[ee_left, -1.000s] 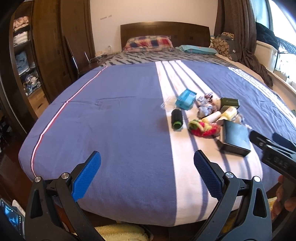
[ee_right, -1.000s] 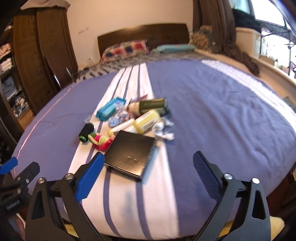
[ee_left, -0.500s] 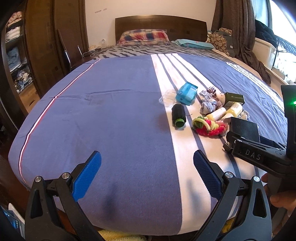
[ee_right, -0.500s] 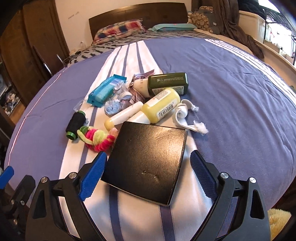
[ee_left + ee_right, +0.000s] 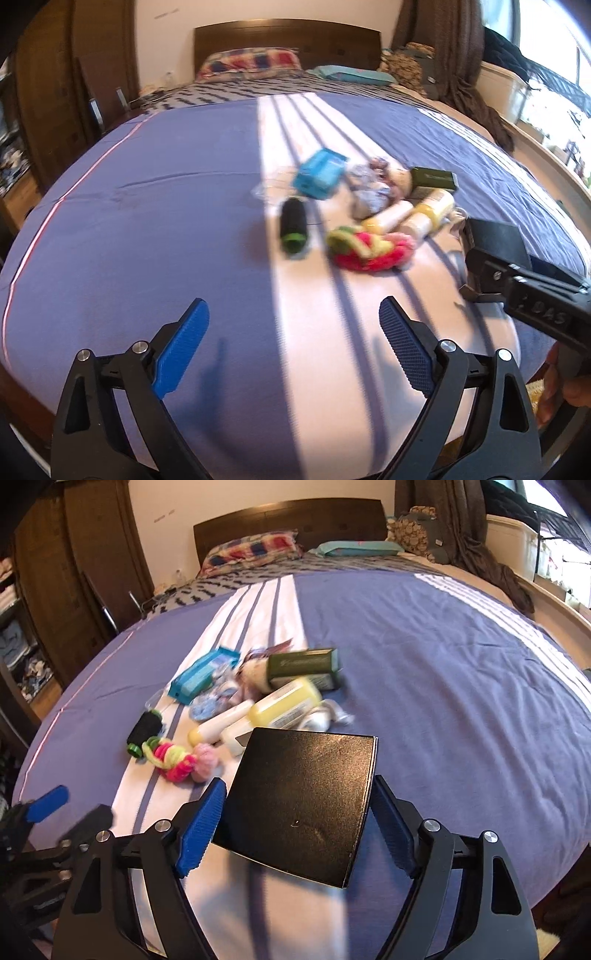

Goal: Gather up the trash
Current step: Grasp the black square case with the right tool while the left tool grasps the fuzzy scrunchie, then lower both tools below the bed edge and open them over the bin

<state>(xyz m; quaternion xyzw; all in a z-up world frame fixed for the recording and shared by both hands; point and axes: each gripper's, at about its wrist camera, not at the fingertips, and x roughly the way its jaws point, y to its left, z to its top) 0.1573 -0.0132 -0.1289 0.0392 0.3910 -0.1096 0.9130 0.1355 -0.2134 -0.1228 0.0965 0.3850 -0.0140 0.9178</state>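
Your right gripper: fingers clamped on the flat black square box, lifted above the bed.
Your left gripper: fingers apart, holding nothing.

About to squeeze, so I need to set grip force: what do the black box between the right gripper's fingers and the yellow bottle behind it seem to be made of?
Black box: likely rigid cardboard, matte, fine-grained; small dents and a thin lid seam show. Yellow bottle: probably plastic, smooth and faintly glossy, with a printed paper label. Blur leaves both uncertain.
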